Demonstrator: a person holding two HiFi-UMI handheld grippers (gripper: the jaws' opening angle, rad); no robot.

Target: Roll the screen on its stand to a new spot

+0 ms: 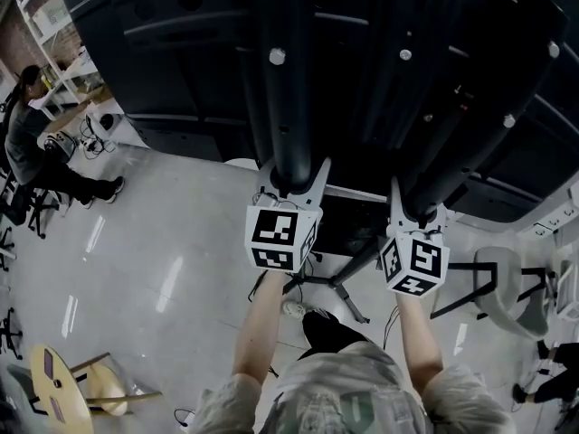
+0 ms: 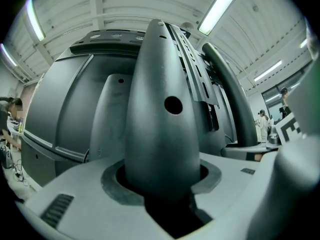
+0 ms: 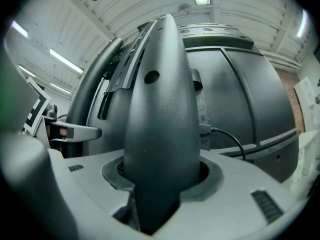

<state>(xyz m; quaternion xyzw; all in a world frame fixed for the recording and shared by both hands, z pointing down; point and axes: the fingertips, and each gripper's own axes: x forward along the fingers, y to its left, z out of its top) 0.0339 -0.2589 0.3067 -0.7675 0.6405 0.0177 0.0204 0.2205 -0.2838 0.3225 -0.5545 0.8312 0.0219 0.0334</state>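
Observation:
The big black screen (image 1: pixel 362 52) fills the top of the head view, seen from its back. Two dark upright posts of its stand run down behind it. My left gripper (image 1: pixel 291 186) is shut on the left post (image 1: pixel 288 107), and my right gripper (image 1: pixel 418 210) is shut on the right post (image 1: pixel 434 152). In the left gripper view the tapered left post (image 2: pixel 160 129) sits in the notch of the left gripper (image 2: pixel 162 186), with the screen's back (image 2: pixel 60 109) behind it. In the right gripper view the right post (image 3: pixel 160 134) fills the notch of the right gripper (image 3: pixel 157 191).
The stand's base legs (image 1: pixel 336 284) spread on the glossy grey floor. A seated person (image 1: pixel 41 156) is at the left by shelving (image 1: pixel 54 25). A wooden chair (image 1: pixel 63 387) is at lower left, a white chair (image 1: pixel 507 287) at right. A cable (image 3: pixel 231 137) hangs from the screen's back.

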